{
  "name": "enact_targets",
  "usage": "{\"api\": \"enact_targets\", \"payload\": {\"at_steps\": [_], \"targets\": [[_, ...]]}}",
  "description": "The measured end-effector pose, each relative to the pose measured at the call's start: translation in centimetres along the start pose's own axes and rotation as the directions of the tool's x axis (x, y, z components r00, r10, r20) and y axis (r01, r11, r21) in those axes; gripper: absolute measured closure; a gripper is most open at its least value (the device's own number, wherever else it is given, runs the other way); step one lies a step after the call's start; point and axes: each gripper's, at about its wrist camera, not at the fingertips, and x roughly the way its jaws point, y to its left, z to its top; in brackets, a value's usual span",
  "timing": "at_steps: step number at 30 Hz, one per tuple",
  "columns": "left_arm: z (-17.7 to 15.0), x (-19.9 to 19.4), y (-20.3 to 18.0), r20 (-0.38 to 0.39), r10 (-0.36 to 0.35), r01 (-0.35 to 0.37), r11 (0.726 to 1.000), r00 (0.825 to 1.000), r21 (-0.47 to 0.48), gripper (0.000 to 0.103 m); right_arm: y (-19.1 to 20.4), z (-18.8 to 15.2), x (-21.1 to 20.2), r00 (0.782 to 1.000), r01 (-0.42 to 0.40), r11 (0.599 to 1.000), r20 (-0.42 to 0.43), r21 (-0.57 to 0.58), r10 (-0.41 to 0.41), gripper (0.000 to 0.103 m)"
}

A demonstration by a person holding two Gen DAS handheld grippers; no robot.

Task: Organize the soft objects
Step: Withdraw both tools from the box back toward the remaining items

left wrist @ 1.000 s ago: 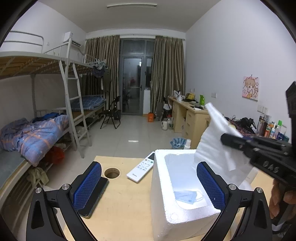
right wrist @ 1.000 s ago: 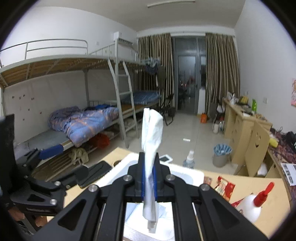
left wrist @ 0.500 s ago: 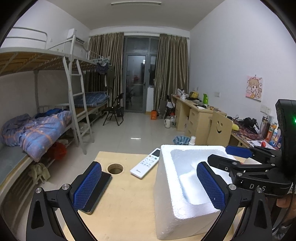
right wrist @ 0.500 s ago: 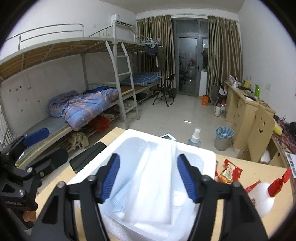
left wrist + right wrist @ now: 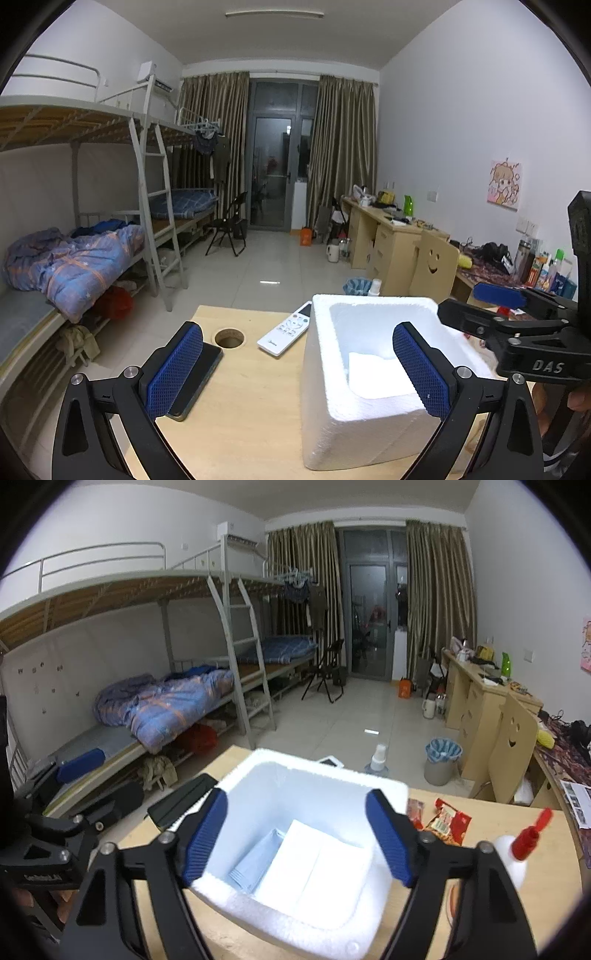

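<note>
A white foam box (image 5: 325, 373) (image 5: 369, 786) stands on the wooden table. Inside it lies a folded white foam sheet (image 5: 317, 871) (image 5: 376, 376) on top of a light blue face mask (image 5: 255, 860). My right gripper (image 5: 297, 842) is open and empty, held above the box with a finger on each side of its opening. My left gripper (image 5: 295, 373) is open and empty; its left finger is over the table and its right finger is in front of the box. The right gripper also shows at the right edge of the left wrist view (image 5: 480, 310).
A white remote (image 5: 286, 328), a black phone (image 5: 195, 384) and a round cable hole (image 5: 229, 336) lie left of the box. Red snack packets (image 5: 447, 819), a glue bottle with a red cap (image 5: 517, 856) and a spray bottle (image 5: 376, 762) are to its right and behind it.
My right gripper opened and let the white foam sheet fall into the box, then drew back and up. The sheet now lies flat over the mask. The left gripper stayed open.
</note>
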Motion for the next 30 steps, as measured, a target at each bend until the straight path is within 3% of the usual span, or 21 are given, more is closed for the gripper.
{"api": "enact_targets", "payload": {"at_steps": [8, 12, 22, 30], "targets": [[0.3, -3.9, -1.3, 0.040, -0.018, 0.018, 1.000, 0.999, 0.000, 0.000, 0.3, 0.1, -5.2, 0.995, 0.018, 1.000, 0.097, 0.005, -0.019, 0.008], [0.4, -5.8, -1.9, 0.056, -0.059, 0.060, 0.998, 0.997, -0.009, 0.000, 0.3, -0.3, -7.4, 0.990, 0.043, 0.999, 0.133, 0.012, -0.044, 0.002], [0.1, -10.5, -4.8, 0.101, -0.121, 0.117, 0.992, 0.988, 0.043, 0.000, 0.4, -2.2, -11.5, 0.977, 0.105, 0.994, 0.186, 0.023, -0.107, 0.000], [-0.7, -14.2, -6.2, 0.131, -0.195, 0.188, 0.980, 0.972, 0.063, 0.000, -0.3, -3.8, -14.9, 0.950, 0.148, 0.988, 0.272, 0.047, -0.155, 0.000]]}}
